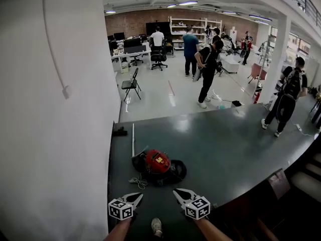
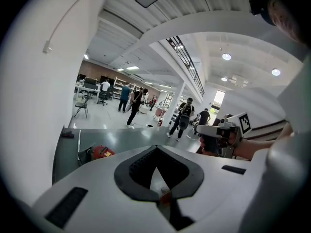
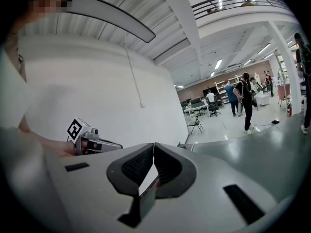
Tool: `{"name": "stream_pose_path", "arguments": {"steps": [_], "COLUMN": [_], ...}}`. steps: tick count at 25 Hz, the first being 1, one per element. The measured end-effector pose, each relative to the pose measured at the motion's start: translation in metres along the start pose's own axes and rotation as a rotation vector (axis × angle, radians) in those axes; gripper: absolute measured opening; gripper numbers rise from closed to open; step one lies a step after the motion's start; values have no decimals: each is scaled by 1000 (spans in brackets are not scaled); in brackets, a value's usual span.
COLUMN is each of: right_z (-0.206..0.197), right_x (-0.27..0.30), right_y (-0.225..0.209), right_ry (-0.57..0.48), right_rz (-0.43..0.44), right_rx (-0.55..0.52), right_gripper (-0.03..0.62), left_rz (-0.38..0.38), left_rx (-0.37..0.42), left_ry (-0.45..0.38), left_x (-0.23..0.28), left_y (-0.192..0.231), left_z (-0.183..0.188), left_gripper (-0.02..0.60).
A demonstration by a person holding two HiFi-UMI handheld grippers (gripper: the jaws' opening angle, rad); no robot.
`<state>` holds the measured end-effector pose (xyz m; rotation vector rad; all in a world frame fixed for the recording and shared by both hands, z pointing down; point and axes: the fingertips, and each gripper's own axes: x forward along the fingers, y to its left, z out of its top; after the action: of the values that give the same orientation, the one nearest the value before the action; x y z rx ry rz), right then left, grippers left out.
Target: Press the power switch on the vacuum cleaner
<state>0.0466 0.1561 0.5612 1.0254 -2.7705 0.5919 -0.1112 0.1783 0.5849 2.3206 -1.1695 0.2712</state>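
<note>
Red hard-plastic vacuum cleaner [image 1: 158, 163], probably heavy and stiff: no grasping, only pushing its switch with a tip. Left gripper [image 1: 134, 199] and right gripper [image 1: 180, 194] pressed together, empty.

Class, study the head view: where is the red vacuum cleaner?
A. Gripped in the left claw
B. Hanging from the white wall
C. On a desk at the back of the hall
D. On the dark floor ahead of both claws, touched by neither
D: the vacuum cleaner lies on the dark floor just beyond the left claw and the right claw, both shut and empty, with bare floor between them and it.
</note>
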Motion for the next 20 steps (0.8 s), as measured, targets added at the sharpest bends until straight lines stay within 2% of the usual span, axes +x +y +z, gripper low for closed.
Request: {"name": "stream_pose_path", "arguments": {"steps": [5, 13, 20], "right_z": [20, 49, 44], "right_x": [40, 97, 142], "right_y": [-34, -75, -99], "right_ry": [14, 17, 12], "right_rz": [-47, -110, -166], "right_rx": [15, 12, 77], "right_gripper": [11, 11, 11], "left_rz": [-41, -63, -90], "left_rx": [2, 18, 24], "left_ry": [24, 37, 40], "left_x": [29, 61, 89], "left_y": [33, 104, 161], "left_z": [30, 72, 89], "left_gripper": [5, 5, 5]}}
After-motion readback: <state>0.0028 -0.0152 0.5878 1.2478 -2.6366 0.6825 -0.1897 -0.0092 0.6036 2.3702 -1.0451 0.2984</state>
